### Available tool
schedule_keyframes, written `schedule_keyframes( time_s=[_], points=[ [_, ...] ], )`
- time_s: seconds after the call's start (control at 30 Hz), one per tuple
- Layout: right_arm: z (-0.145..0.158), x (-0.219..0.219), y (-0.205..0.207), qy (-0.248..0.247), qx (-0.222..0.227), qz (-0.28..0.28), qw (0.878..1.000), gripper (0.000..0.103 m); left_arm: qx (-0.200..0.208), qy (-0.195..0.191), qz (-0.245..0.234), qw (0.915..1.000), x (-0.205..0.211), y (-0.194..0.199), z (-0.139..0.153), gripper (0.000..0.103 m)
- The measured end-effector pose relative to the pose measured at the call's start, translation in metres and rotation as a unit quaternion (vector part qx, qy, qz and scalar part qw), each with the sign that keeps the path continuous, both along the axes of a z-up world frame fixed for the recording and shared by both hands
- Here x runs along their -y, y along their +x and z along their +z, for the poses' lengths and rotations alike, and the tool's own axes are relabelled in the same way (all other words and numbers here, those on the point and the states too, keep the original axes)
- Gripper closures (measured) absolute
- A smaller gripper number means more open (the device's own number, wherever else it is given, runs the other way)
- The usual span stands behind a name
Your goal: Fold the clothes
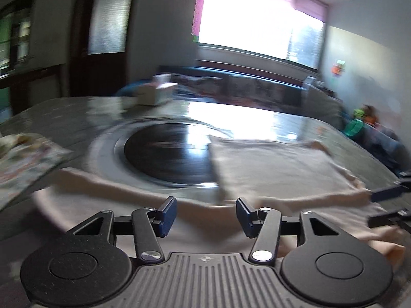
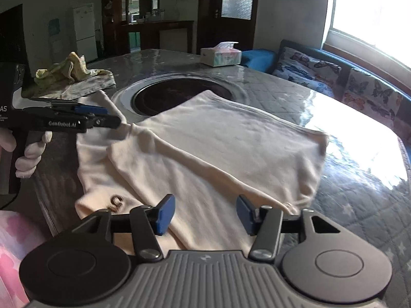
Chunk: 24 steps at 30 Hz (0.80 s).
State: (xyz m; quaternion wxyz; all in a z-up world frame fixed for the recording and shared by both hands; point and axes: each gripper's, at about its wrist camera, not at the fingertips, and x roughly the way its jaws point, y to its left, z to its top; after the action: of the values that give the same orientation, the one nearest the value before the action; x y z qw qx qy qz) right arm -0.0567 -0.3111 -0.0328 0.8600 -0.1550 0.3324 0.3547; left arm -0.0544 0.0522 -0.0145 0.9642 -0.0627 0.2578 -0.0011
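At the near edge of the quilted table, my cream garment lies half folded, its far corner overlapping the dark round inset. My left gripper and right gripper both hover with jaws apart, holding nothing. I judge the next fold needs both near corners pinched evenly, then lifted together to keep the crease straight. A tissue box at the far edge shows a sheet poking out.
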Motion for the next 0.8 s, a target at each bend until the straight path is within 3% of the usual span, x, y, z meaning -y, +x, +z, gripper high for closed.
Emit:
schedule_keyframes(
  time_s=[0.13,0.37,0.63,0.8],
  points=[
    [-0.004,-0.016,0.002,0.002,-0.007,0.011,1.0,0.042,0.003,0.018,0.079,0.9967,-0.034,-0.006,0.0,0.043],
    [-0.004,-0.029,0.0,0.002,-0.006,0.02,1.0,0.041,0.003,0.031,0.201,0.979,-0.081,-0.007,-0.001,0.04],
    [0.001,-0.027,0.0,0.003,0.002,0.013,1.0,0.041,-0.025,-0.016,0.239,0.9705,-0.105,0.002,-0.01,0.043],
    [0.002,-0.023,-0.001,0.006,0.004,0.006,1.0,0.04,-0.029,-0.045,0.253,0.966,-0.112,0.006,-0.012,0.058]
  ],
)
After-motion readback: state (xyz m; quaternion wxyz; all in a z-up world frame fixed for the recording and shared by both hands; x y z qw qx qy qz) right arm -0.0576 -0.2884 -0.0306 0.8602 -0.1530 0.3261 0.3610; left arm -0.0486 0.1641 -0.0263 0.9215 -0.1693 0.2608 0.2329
